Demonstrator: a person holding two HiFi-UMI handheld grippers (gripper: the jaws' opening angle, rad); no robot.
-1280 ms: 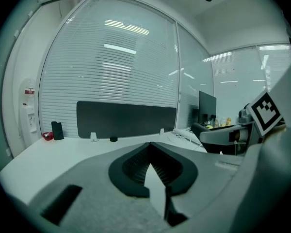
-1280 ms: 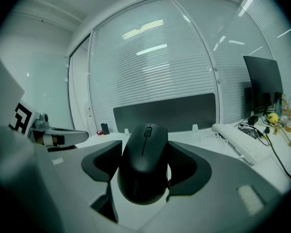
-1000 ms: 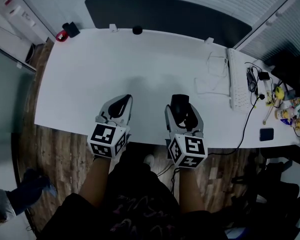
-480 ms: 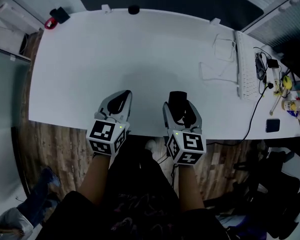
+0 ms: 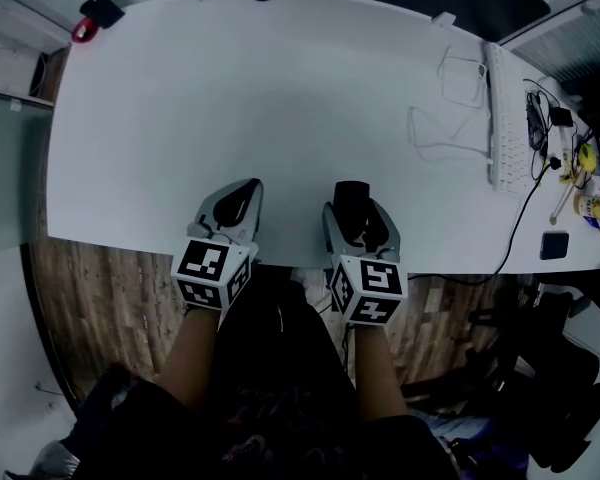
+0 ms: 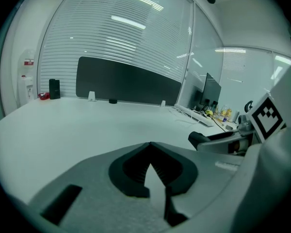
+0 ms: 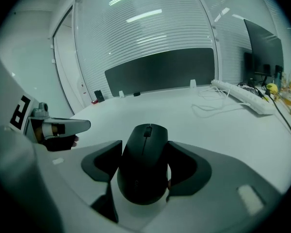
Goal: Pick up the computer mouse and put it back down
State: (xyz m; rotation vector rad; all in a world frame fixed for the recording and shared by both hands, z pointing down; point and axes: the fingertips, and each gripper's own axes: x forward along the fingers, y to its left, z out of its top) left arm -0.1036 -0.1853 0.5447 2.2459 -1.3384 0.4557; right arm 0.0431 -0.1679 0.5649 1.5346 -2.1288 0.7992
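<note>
**One black mouse held in the right tongs, near the front edge of the surface**

Both tongs sit side by side over the near edge of the white surface (image 5: 230,88), just apart from each other, with the person's forearms behind them.

The right tongs (image 5: 354,218) are closed on the computer mouse (image 5: 352,204). In the right gripper view the two dark pads press against the left and right flanks of the mouse (image 7: 144,164), which fills the gap between them. It is a matte black mouse with a smooth, rounded, symmetrical shell that is broad at the back and narrower toward the front. A small scroll wheel sits in a slot on its centre line. The front points away from the person, toward the far side of the surface. I cannot tell whether its underside touches the surface or hangs just above it.

The left tongs (image 5: 244,194) hold nothing. In the left gripper view their tips (image 6: 150,147) meet in a point, and only a narrow sliver of pale surface shows behind them.

Well off to the right, a white keyboard (image 5: 502,118) lies lengthwise, with a looping white cable (image 5: 448,138) beside it.
</note>
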